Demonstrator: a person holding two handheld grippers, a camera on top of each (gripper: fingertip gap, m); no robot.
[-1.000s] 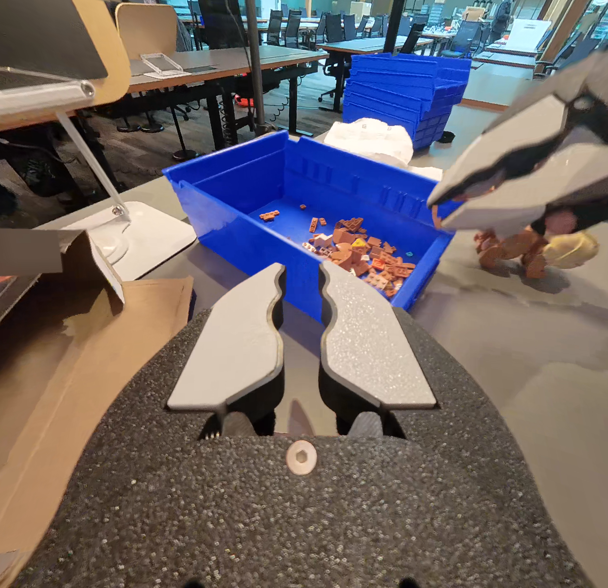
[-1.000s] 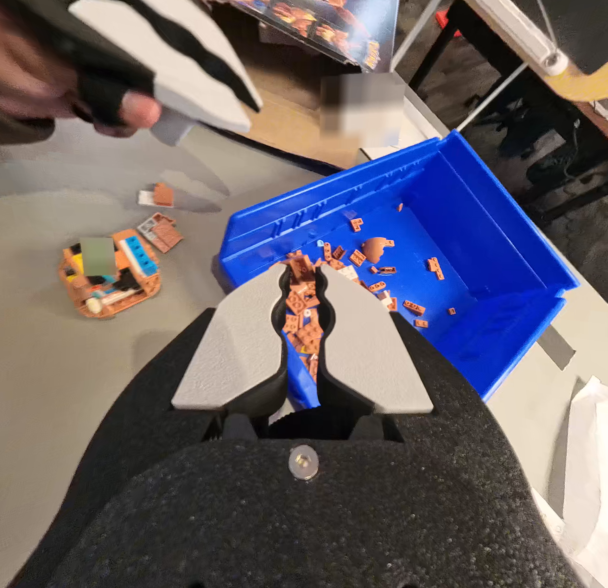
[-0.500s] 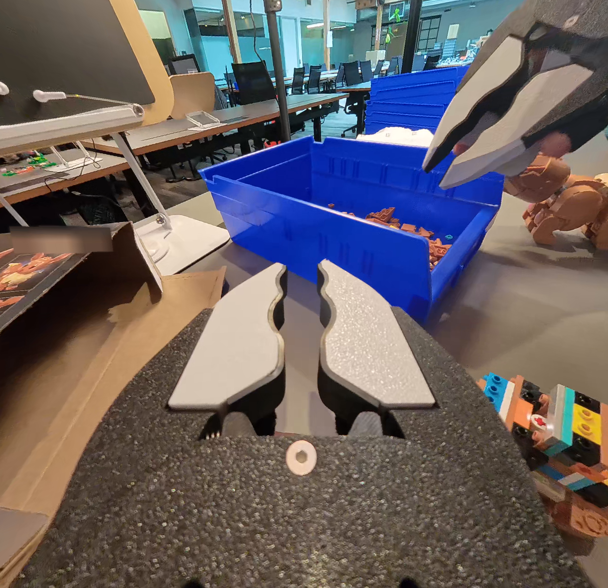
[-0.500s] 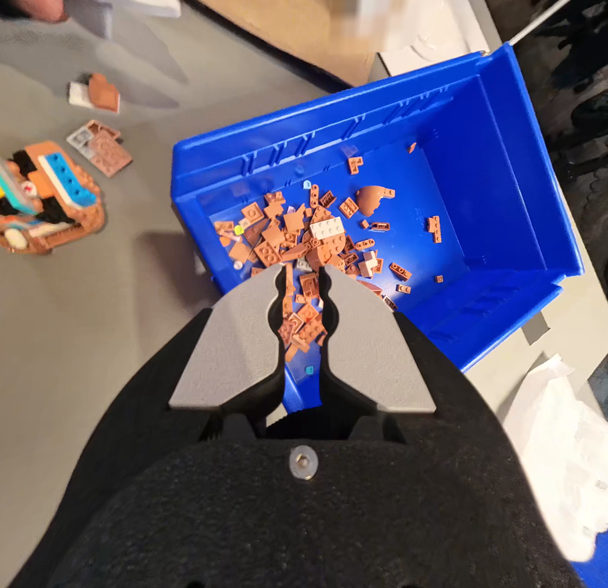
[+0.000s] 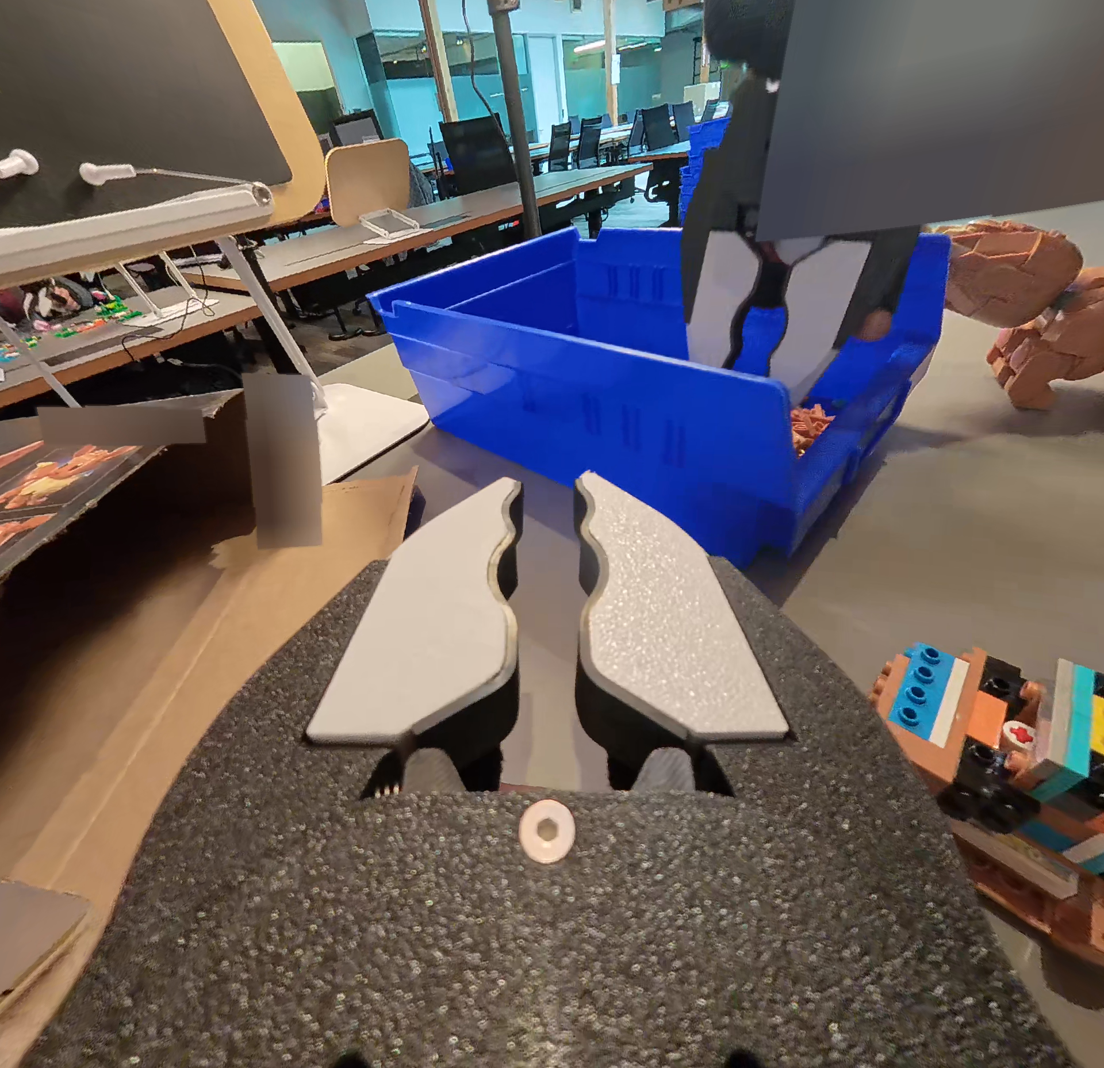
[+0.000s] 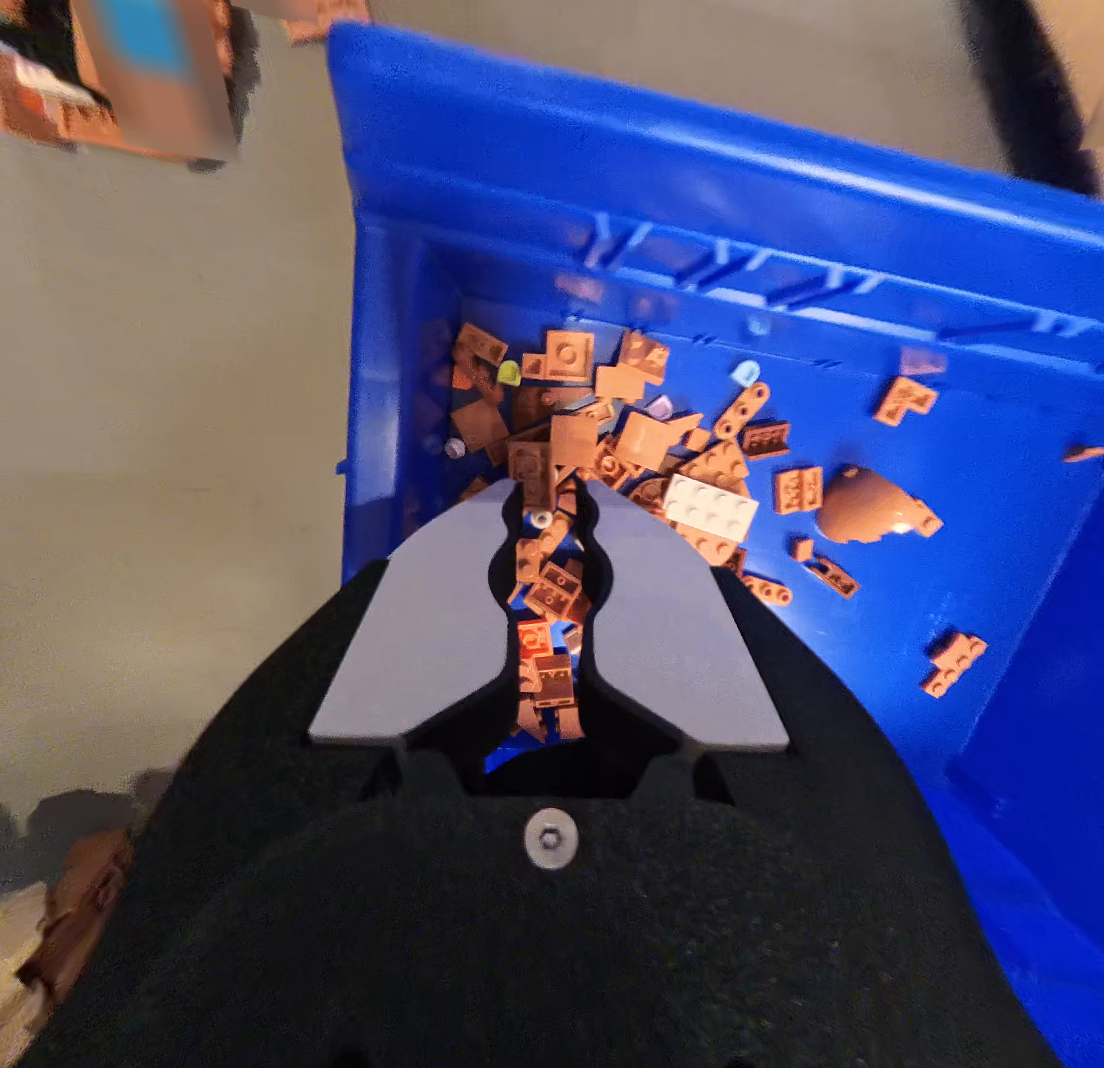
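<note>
Right gripper has descended into the blue bin, slightly parted and empty over the brown bricks; left gripper remains narrowly parted, empty, short of it.

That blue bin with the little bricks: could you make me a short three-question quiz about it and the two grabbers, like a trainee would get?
1. True or false: the left gripper grips a brick.
2. Which gripper reaches into the blue bin? A) left B) right C) both
3. Fill in: among the brown bricks lies one large flat brick coloured ____.

Key:
1. False. Its fingers stand apart with nothing between them, over the grey table short of the bin.
2. B. The right gripper points down over the brick pile; in the left wrist view it hangs inside the bin.
3. White.
</note>
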